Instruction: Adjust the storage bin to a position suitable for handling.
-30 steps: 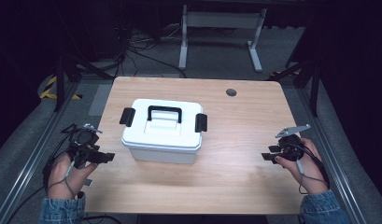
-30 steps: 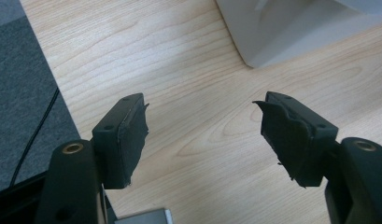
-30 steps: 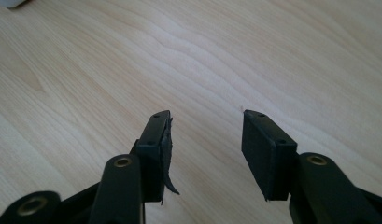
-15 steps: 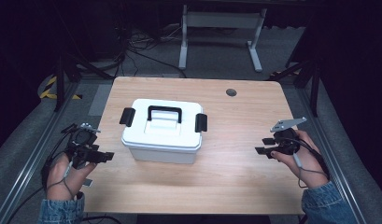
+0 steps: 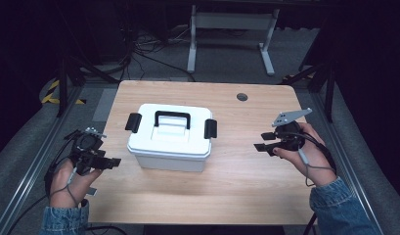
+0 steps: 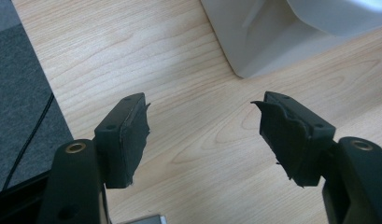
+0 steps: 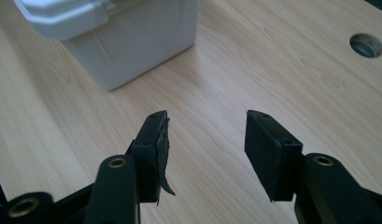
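Observation:
A white plastic box point(image 5: 169, 138) with a black handle point(image 5: 172, 117) and two black side latches sits shut in the middle of the wooden table point(image 5: 246, 181). My left gripper point(image 5: 109, 162) hovers at the table's left edge, a short way from the box's near left corner point(image 6: 254, 51), open with nothing between its jaws point(image 6: 200, 112). My right gripper point(image 5: 262, 142) is held to the right of the box, also open and empty point(image 7: 205, 126); the box's corner point(image 7: 118, 51) lies ahead of it to the left.
A round cable hole point(image 5: 242, 97) is in the table's far right part. Beyond the table stand a white metal frame point(image 5: 232, 29) and cables on the grey floor. Metal rails run along both sides of the table.
My right gripper has risen and drifted slightly towards the far side and the box. The left gripper has hardly moved.

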{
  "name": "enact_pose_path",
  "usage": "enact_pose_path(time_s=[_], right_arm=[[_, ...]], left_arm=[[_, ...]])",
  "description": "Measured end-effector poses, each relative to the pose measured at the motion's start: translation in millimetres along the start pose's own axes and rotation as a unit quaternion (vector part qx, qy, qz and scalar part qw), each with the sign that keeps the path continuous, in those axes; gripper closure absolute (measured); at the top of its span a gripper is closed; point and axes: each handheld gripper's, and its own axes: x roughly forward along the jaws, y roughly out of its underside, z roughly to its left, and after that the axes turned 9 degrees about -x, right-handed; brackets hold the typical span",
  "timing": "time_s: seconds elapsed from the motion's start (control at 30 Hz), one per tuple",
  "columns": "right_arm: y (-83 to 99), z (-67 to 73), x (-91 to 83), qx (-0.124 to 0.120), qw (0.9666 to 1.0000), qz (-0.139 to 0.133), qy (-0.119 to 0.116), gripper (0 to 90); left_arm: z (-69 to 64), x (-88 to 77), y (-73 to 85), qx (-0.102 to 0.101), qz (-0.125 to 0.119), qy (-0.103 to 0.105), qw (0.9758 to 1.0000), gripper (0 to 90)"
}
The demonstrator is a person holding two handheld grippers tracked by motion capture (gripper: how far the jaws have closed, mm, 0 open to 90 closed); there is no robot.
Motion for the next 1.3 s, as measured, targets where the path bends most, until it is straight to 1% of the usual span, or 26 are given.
enact_pose_path(time_s=[0.1, 0.17, 0.2, 0.23, 0.3, 0.33, 0.37, 0.4, 0.43, 0.53, 0.57, 0.6, 0.63, 0.73, 0.77, 0.87, 0.93, 1.03, 1.1, 1.13, 1.17, 1.3], right_arm=[[-16.2, 3.5, 0.5, -0.014, 0.9999, -0.001, -0.006, 50.4], [-26.5, 5.7, 1.6, -0.022, 0.9997, -0.001, -0.009, 49.9], [-31.5, 6.9, 2.5, -0.022, 0.9997, -0.001, -0.012, 49.3], [-36.5, 7.9, 3.7, -0.023, 0.9996, 0.0, -0.013, 49.1], [-46.3, 9.1, 6.4, -0.03, 0.9994, 0.0, -0.019, 49.1], [-46.3, 9.1, 6.4, -0.03, 0.9994, 0.0, -0.019, 49.1], [-57.5, 10.5, 8.7, -0.038, 0.999, -0.002, -0.024, 49.1], [-57.5, 10.5, 8.7, -0.038, 0.999, -0.002, -0.024, 49.1], [-67.0, 11.6, 10.3, -0.043, 0.9987, -0.005, -0.028, 49.1], [-79.1, 12.8, 14.1, -0.051, 0.998, -0.01, -0.036, 48.7], [-79.1, 12.8, 14.1, -0.051, 0.998, -0.01, -0.036, 48.7], [-85.7, 13.7, 17.7, -0.059, 0.9975, -0.009, -0.039, 48.2], [-85.7, 13.7, 17.7, -0.059, 0.9975, -0.009, -0.039, 48.2], [-93.8, 15.7, 22.3, -0.061, 0.9972, -0.006, -0.043, 47.1], [-96.9, 16.2, 23.9, -0.064, 0.9969, -0.006, -0.044, 47.0], [-104.1, 17.6, 27.6, -0.068, 0.9965, -0.011, -0.047, 46.6], [-110.0, 17.8, 32.1, -0.073, 0.9957, -0.016, -0.055, 46.4], [-119.6, 17.9, 41.2, -0.076, 0.9949, -0.02, -0.062, 45.7], [-125.8, 18.4, 48.2, -0.076, 0.9945, -0.023, -0.068, 45.2], [-125.8, 18.4, 48.2, -0.076, 0.9945, -0.023, -0.068, 45.2], [-129.0, 18.8, 51.9, -0.076, 0.9943, -0.024, -0.07, 45.2], [-143.0, 19.3, 71.3, -0.082, 0.9933, -0.021, -0.079, 45.1]], left_arm=[[-0.1, -0.7, -0.2, 0.0, -0.002, -0.003, 1.0, 31.8], [0.3, -1.3, 0.2, 0.001, -0.002, 0.001, 1.0, 32.0], [0.6, -1.4, 0.3, 0.004, -0.003, 0.001, 1.0, 32.0], [0.6, -1.6, 0.6, 0.002, -0.005, -0.001, 1.0, 31.9], [0.7, -1.7, 0.8, 0.001, -0.006, 0.0, 1.0, 31.5], [1.0, -1.9, 1.1, -0.001, -0.006, 0.001, 1.0, 31.5], [1.8, -1.8, 1.6, 0.0, -0.008, 0.001, 1.0, 31.5], [1.8, -1.8, 1.6, 0.0, -0.008, 0.001, 1.0, 31.5], [2.8, -2.1, 1.8, 0.0, -0.007, -0.001, 1.0, 31.6], [3.3, -2.2, 1.9, -0.002, -0.008, 0.001, 1.0, 31.8], [3.6, -2.5, 1.7, -0.002, -0.007, 0.001, 1.0, 31.8], [3.2, -2.7, 1.5, -0.003, -0.008, 0.002, 1.0, 32.0], [3.2, -2.7, 1.5, -0.003, -0.008, 0.002, 1.0, 32.0], [3.7, -2.3, 0.5, 0.002, -0.006, 0.004, 1.0, 32.6], [3.4, -2.1, 0.4, 0.0, -0.007, 0.004, 1.0, 32.8], [3.2, -1.1, -0.8, 0.001, -0.009, 0.002, 1.0, 33.7], [3.8, -0.2, -2.8, 0.004, -0.002, 0.008, 1.0, 33.9], [3.5, 1.3, -3.9, 0.008, 0.0, 0.01, 0.9999, 35.6], [3.3, 1.7, -4.4, 0.001, 0.001, 0.015, 0.9999, 36.0], [3.3, 1.7, -4.4, 0.001, 0.001, 0.015, 0.9999, 36.1], [4.2, 1.7, -5.5, 0.004, 0.0, 0.014, 0.9999, 36.1], [4.8, 2.8, -7.7, 0.001, 0.0, 0.018, 0.9998, 36.5]])
